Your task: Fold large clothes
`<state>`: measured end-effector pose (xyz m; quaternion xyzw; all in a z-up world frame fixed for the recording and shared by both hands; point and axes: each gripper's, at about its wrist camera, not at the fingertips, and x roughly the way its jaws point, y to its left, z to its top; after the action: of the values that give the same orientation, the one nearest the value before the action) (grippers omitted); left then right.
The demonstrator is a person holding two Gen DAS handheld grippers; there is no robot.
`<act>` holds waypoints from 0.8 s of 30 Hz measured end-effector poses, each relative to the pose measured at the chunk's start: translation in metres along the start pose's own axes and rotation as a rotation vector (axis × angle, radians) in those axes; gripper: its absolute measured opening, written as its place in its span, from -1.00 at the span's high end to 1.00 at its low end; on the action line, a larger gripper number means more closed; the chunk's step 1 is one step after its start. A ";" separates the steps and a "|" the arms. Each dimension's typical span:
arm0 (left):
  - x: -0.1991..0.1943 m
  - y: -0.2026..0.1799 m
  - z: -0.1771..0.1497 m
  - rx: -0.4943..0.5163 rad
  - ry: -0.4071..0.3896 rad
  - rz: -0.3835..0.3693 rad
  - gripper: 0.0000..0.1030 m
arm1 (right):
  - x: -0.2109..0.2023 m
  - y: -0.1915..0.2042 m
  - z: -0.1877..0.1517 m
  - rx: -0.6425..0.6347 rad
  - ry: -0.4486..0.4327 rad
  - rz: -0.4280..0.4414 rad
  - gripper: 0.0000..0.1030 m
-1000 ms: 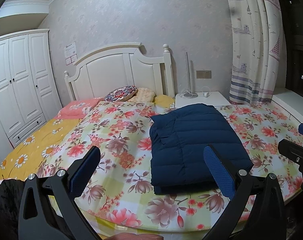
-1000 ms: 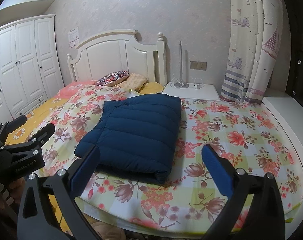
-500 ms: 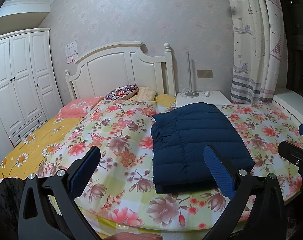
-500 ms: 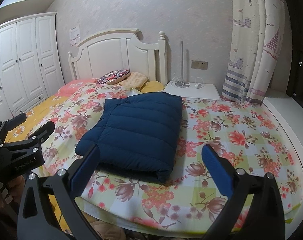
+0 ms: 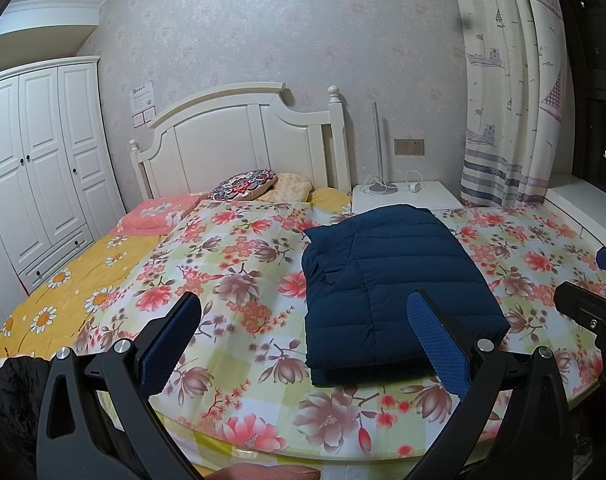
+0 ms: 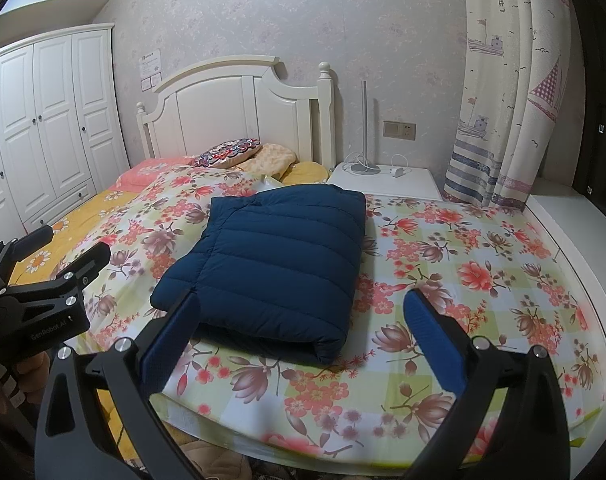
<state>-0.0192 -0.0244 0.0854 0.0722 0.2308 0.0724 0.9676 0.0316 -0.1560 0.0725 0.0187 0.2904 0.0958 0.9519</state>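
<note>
Floral-covered bed (image 6: 443,280) bearing folded navy jacket (image 6: 275,264), pillows (image 6: 231,153) at headboard

White wardrobe (image 5: 35,168), floral bedspread (image 5: 239,264), nightstand (image 6: 383,180), sailboat curtain (image 5: 511,92).

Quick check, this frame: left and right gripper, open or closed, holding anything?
Left gripper: open, holding nothing, short of the folded navy jacket.
Right gripper: open, holding nothing, jacket lying ahead on the bed.
</note>
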 end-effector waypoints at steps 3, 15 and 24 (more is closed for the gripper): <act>0.000 0.000 0.000 0.001 0.000 0.001 -0.91 | 0.000 0.000 0.000 -0.001 0.001 0.000 -0.95; 0.002 0.001 -0.004 0.006 0.002 -0.007 -0.91 | 0.002 -0.003 -0.003 -0.008 0.012 0.009 -0.95; 0.028 -0.005 -0.007 0.017 0.053 -0.057 -0.91 | 0.020 -0.012 -0.009 -0.015 0.056 0.012 -0.95</act>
<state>0.0029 -0.0232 0.0660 0.0718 0.2588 0.0447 0.9622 0.0449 -0.1638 0.0526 0.0106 0.3160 0.1042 0.9430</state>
